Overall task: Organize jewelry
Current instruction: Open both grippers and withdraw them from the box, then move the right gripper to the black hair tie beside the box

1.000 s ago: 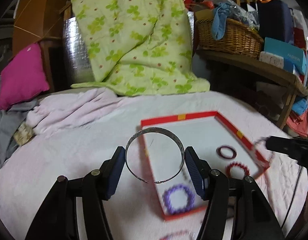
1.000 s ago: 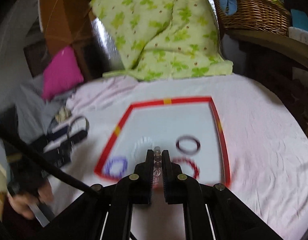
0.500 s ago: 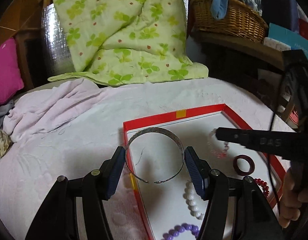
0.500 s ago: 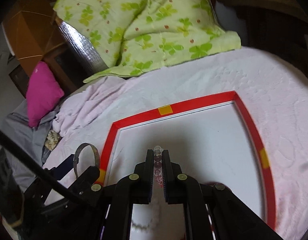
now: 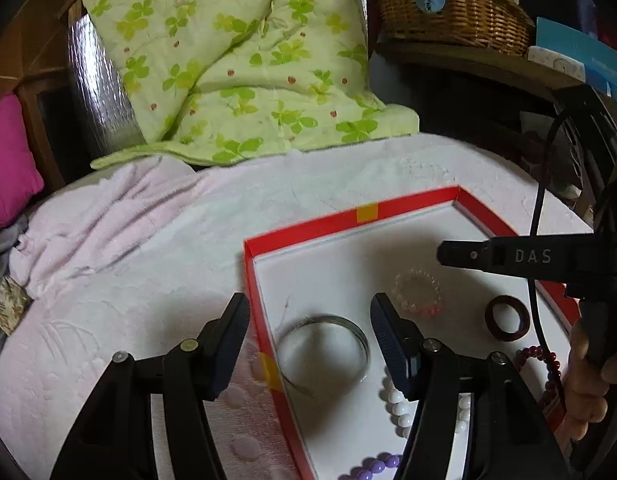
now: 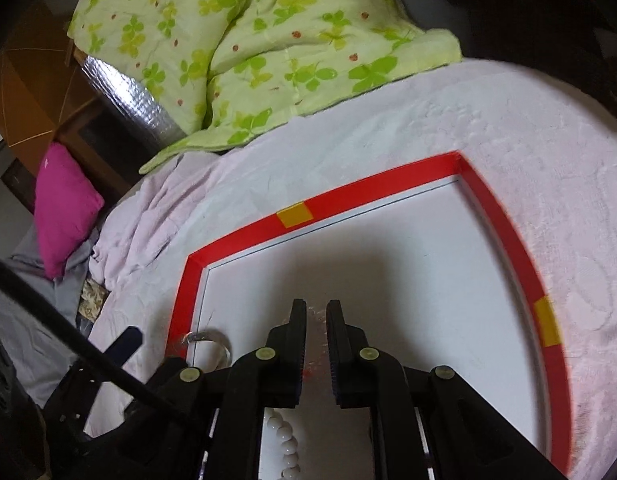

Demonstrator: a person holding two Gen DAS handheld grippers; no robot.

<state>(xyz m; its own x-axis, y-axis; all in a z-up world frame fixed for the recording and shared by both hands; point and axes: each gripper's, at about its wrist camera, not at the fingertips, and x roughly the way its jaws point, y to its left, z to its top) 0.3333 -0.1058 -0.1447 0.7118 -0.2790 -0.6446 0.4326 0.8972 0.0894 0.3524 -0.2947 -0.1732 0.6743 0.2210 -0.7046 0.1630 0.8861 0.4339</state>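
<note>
Bangle (image 5: pixel 322 354) now lies on the tray (image 5: pixel 412 205) floor at its near left corner, no longer clamped; the left gripper (image 5: pixel 308 320) stands released around it, pads clear. The clear bead bracelet (image 5: pixel 418 292) has landed mid-tray, and the right gripper (image 6: pixel 316 316) is opening above it, jaws barely apart. Both pieces look delivered.

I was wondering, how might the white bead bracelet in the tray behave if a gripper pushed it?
The white bead bracelet probably flops rather than slides whole, being separate strung beads. Its round, glossy beads may roll and slip on the red-edged tray.
</note>
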